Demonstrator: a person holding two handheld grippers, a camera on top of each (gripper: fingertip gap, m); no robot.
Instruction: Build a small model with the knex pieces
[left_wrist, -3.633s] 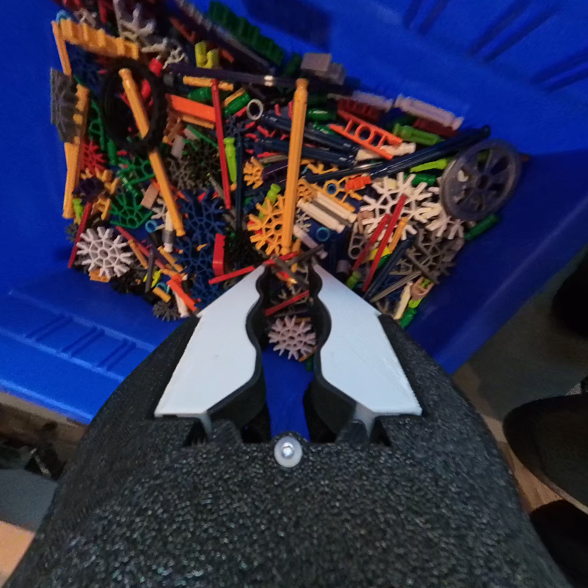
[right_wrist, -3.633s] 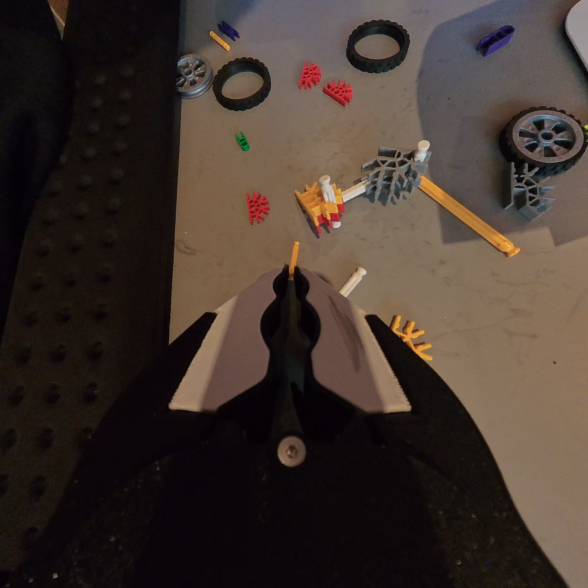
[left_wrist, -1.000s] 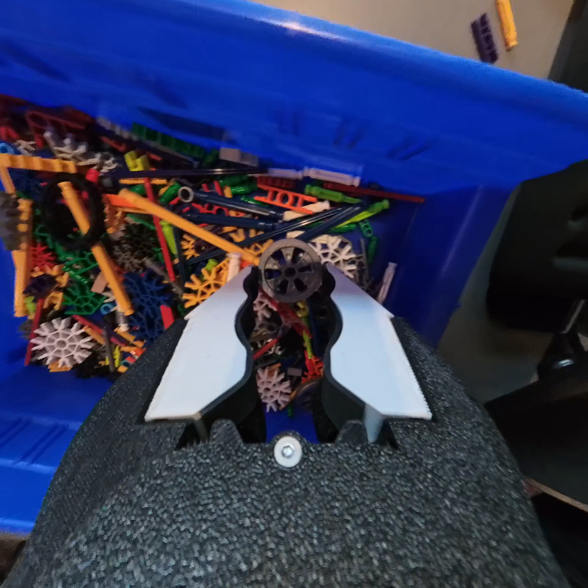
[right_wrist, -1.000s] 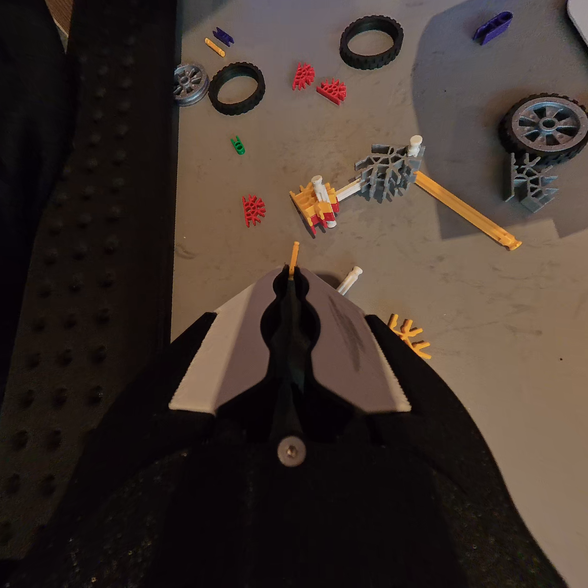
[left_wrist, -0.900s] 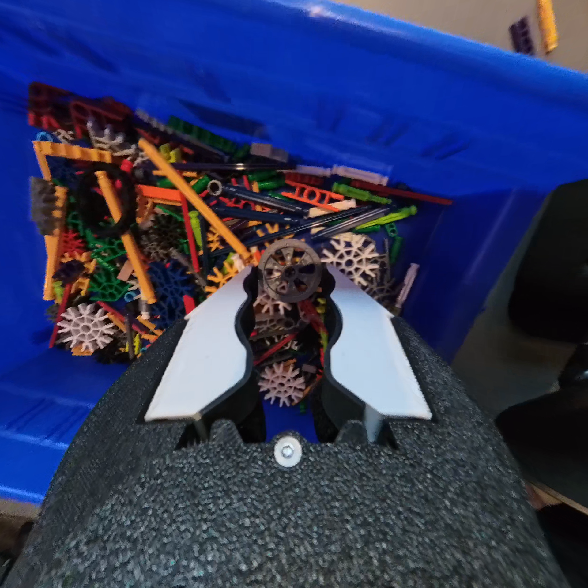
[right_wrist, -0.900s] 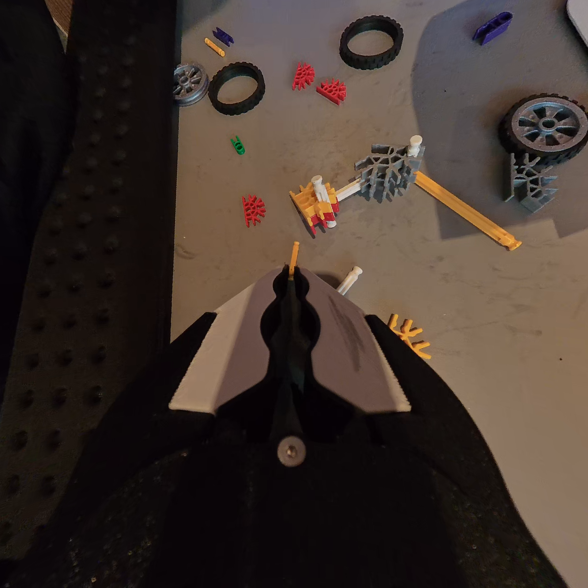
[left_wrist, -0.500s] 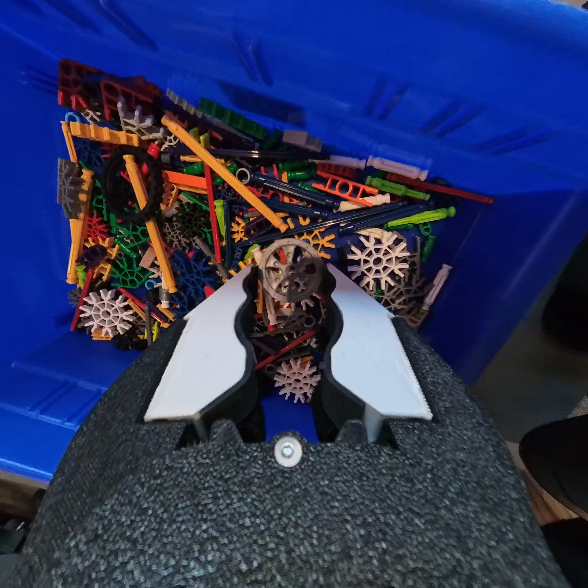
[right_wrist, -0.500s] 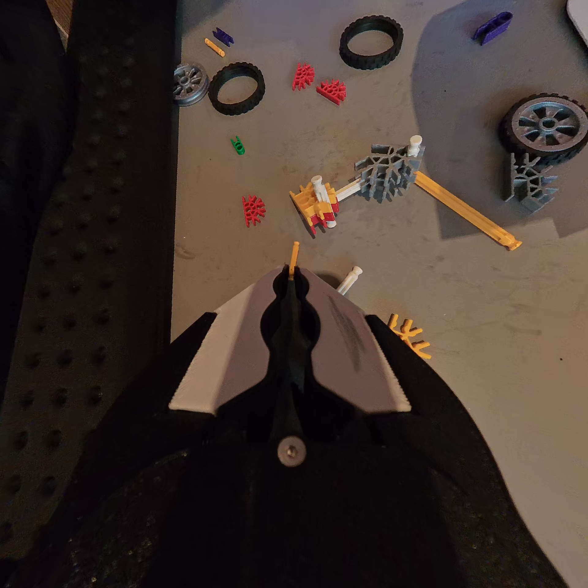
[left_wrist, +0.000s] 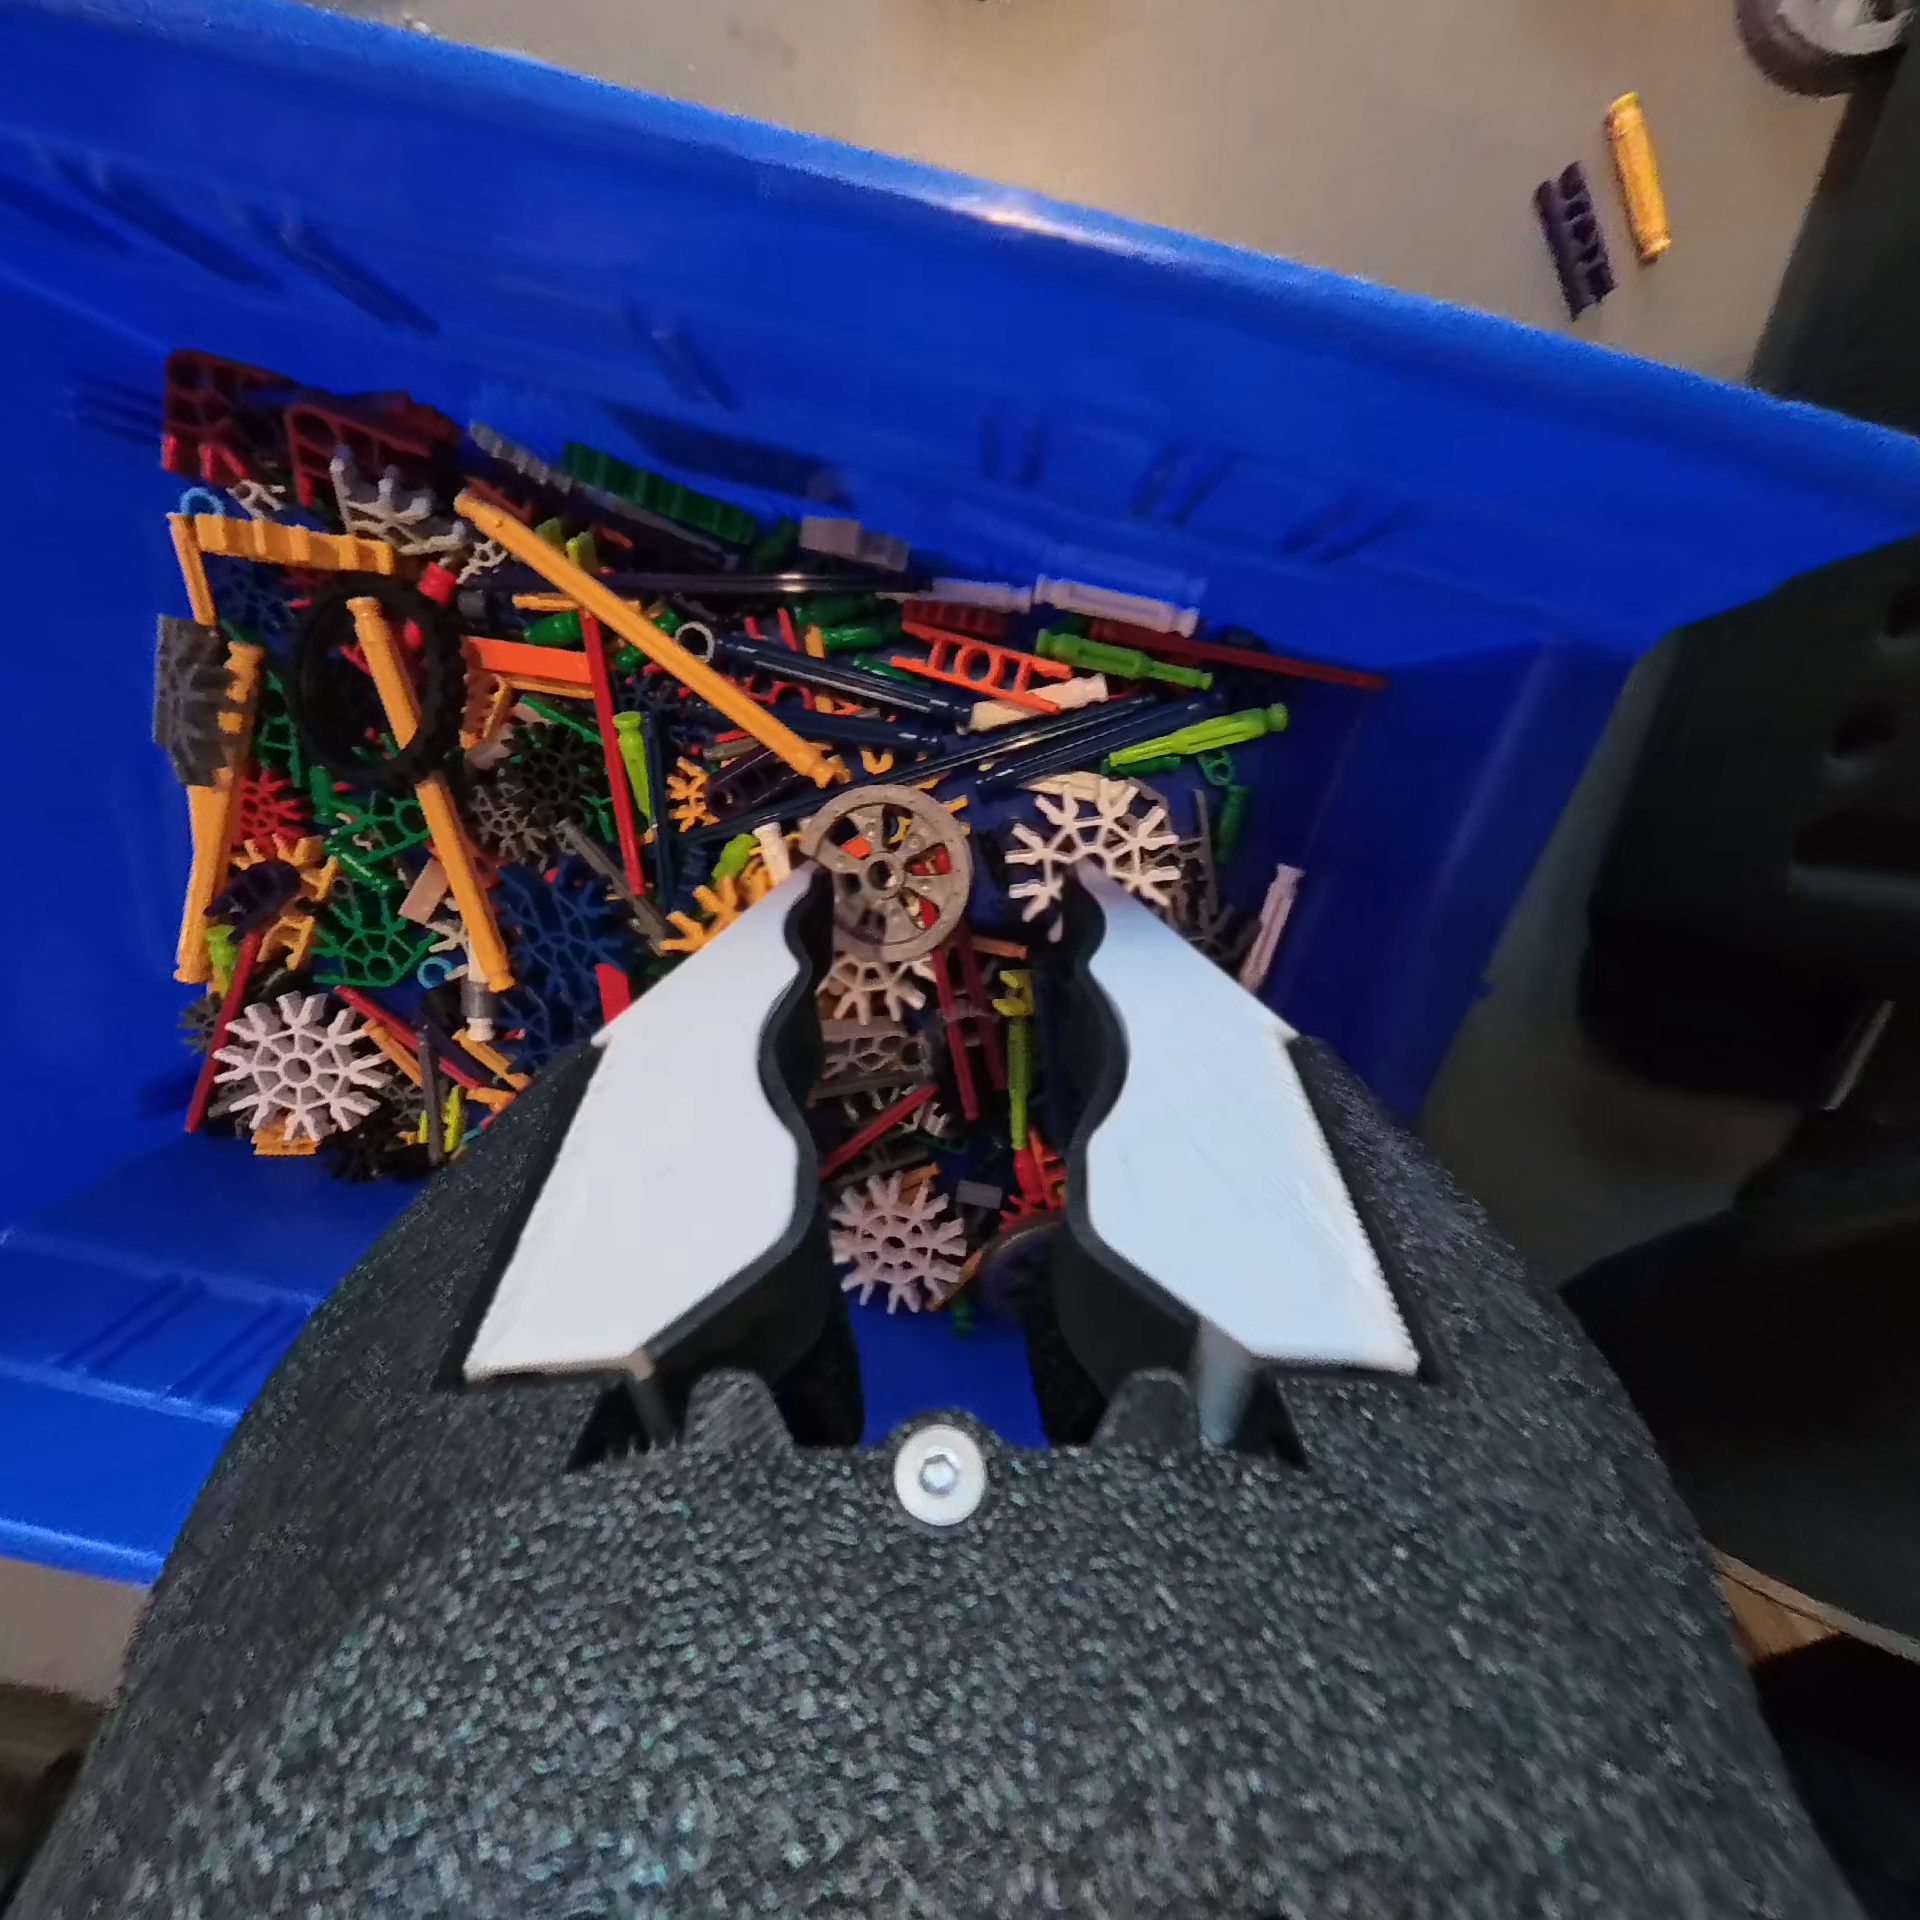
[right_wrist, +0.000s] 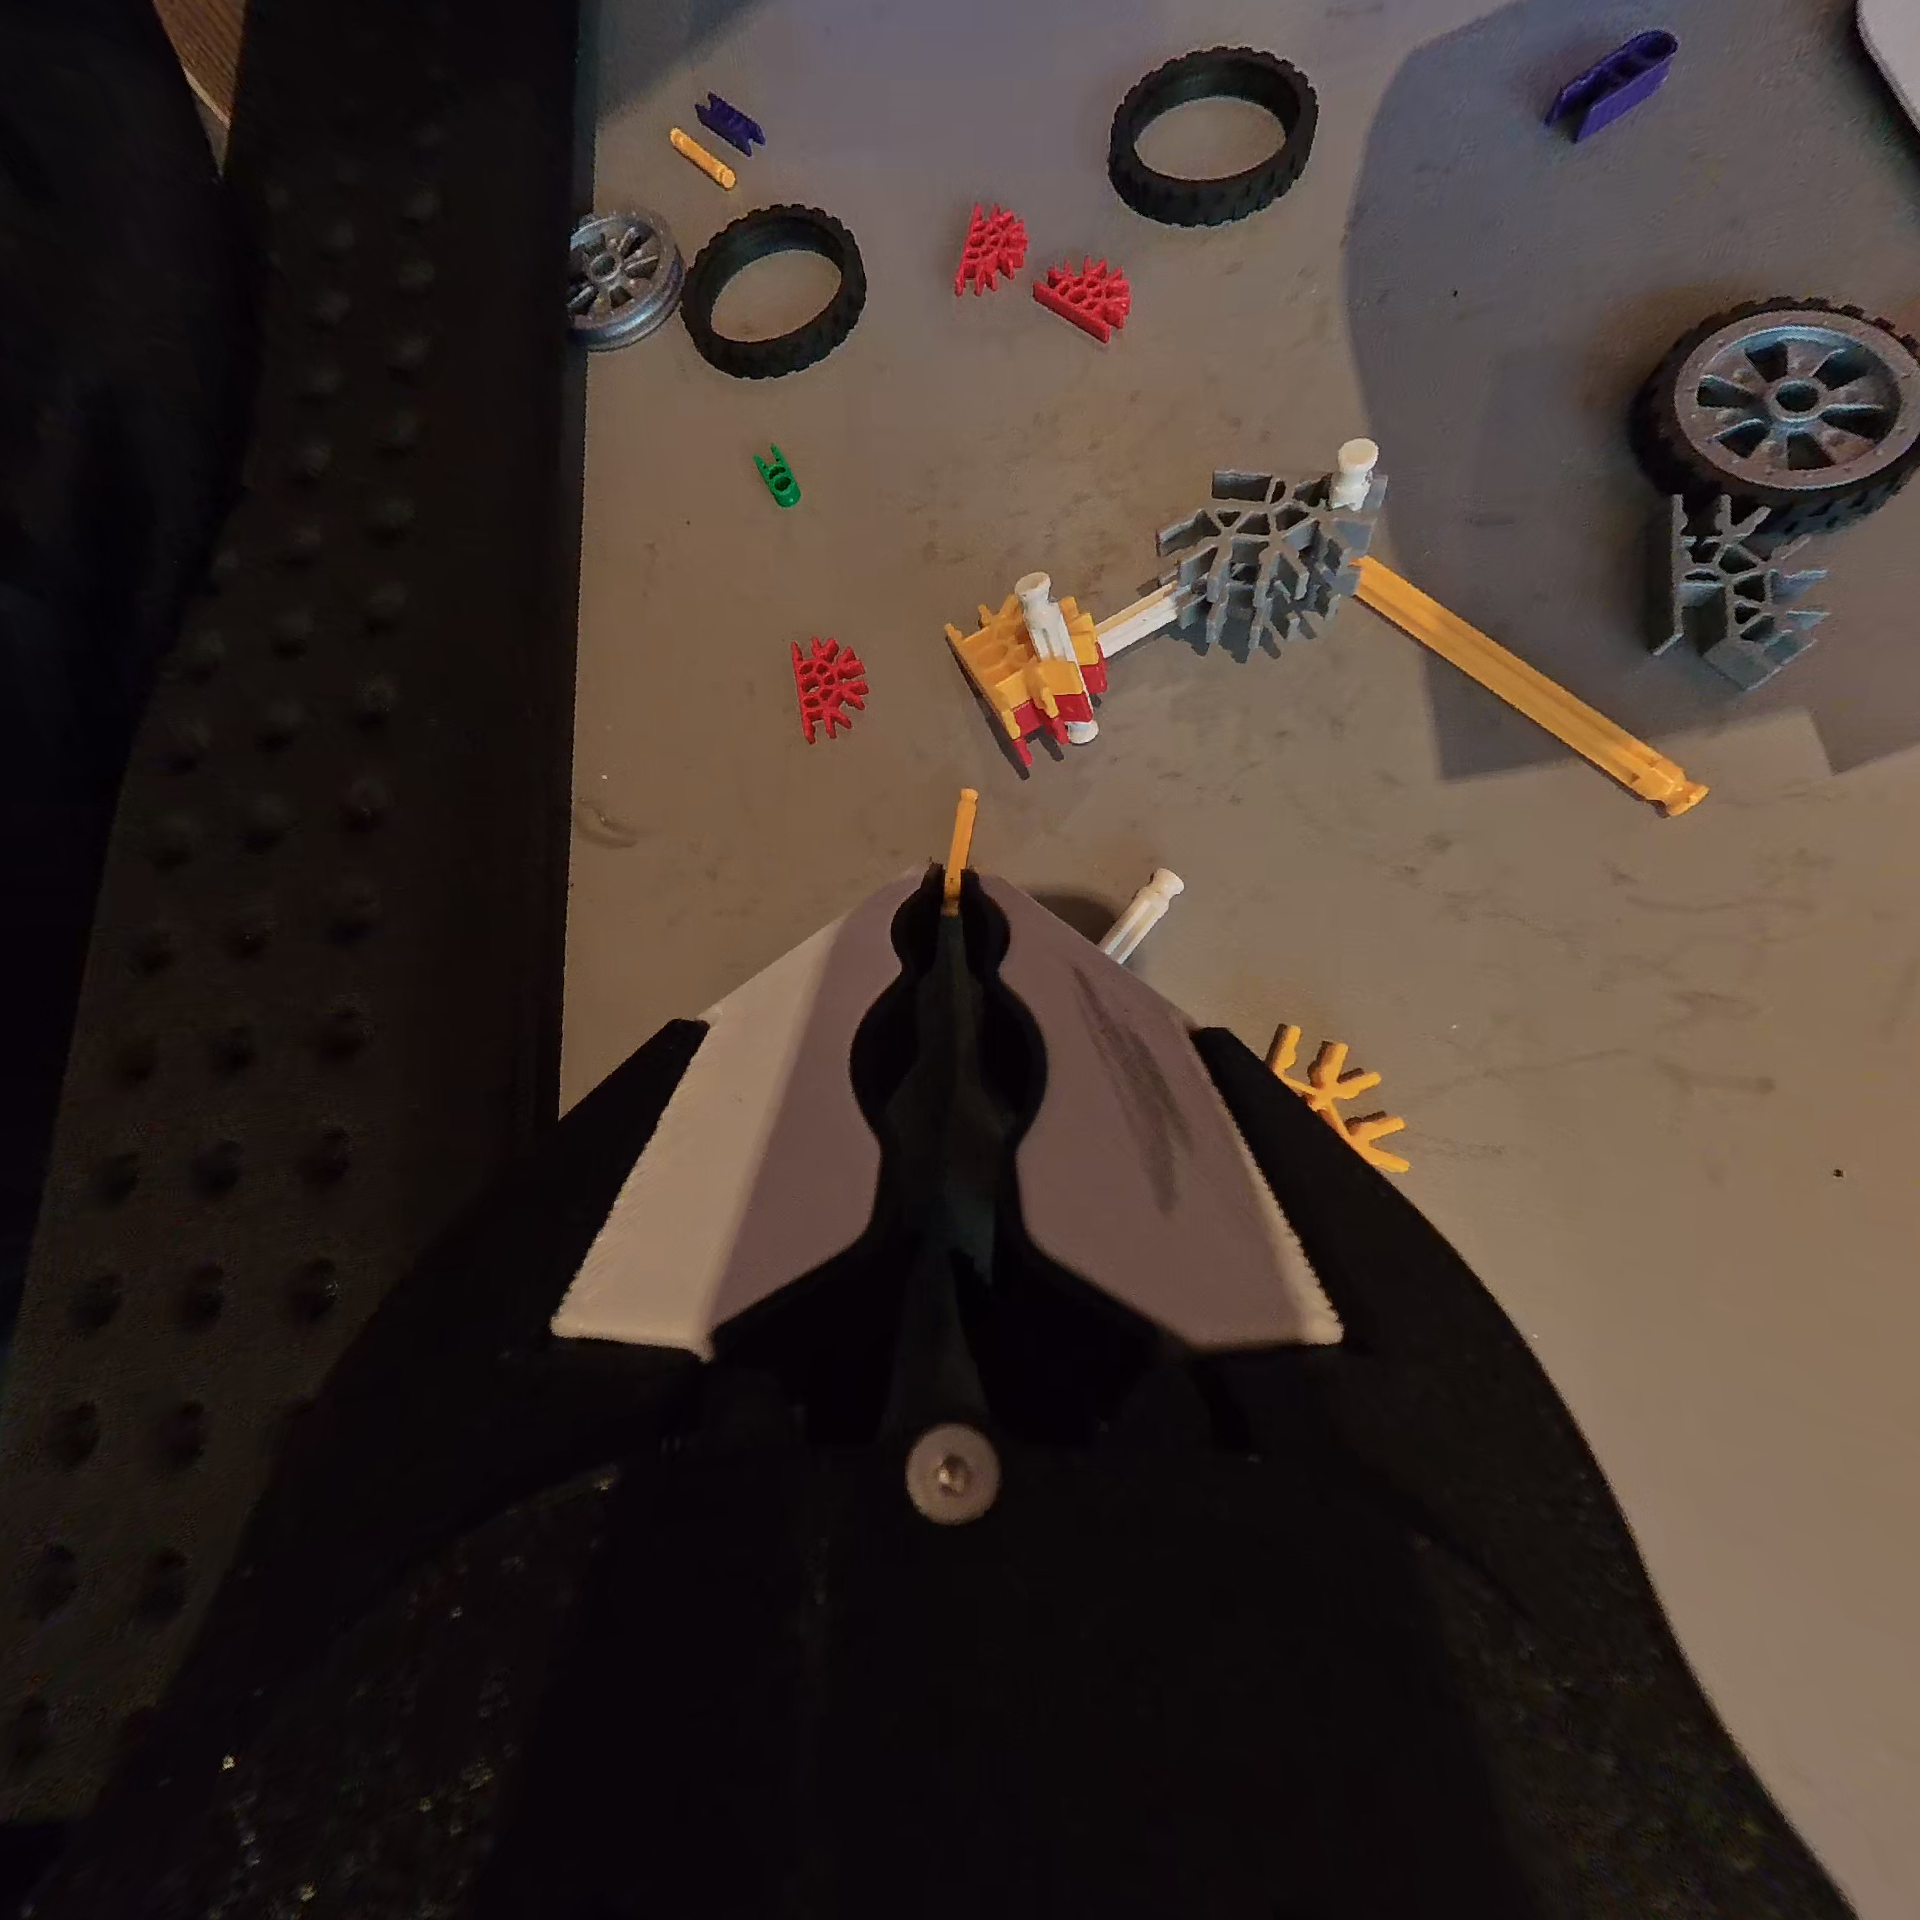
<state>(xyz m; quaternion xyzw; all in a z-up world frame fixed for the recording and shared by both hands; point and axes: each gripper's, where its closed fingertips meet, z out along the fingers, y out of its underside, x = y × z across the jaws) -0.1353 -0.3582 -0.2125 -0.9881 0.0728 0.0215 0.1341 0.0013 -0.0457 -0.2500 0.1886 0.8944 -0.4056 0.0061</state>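
Observation:
My left gripper (left_wrist: 945, 878) is open above a blue bin (left_wrist: 935, 343) full of mixed plastic building pieces. A grey spoked wheel hub (left_wrist: 886, 883) sits between the fingertips, against the left finger (left_wrist: 717, 1039) and clear of the right one. My right gripper (right_wrist: 951, 883) is shut on a thin yellow rod (right_wrist: 961, 826) that sticks out past its tips, above a grey table (right_wrist: 1351, 1299). A small build of yellow, red and grey connectors with white rods (right_wrist: 1164, 613) lies just beyond it.
On the table lie two black tyres (right_wrist: 774, 291) (right_wrist: 1210, 135), a grey hub (right_wrist: 618, 275), a tyred wheel (right_wrist: 1792, 410), red connectors (right_wrist: 826, 686), a long yellow rod (right_wrist: 1517, 681), a white rod (right_wrist: 1143, 914) and a yellow connector (right_wrist: 1335, 1101). A black studded mat (right_wrist: 291, 727) runs along the left. About 35 centimetres separates my left fingertips from my right.
My left gripper took the grey wheel hub from the pile, lifted it, and has now opened its jaws; the hub is no longer clamped. The right gripper has stayed put.

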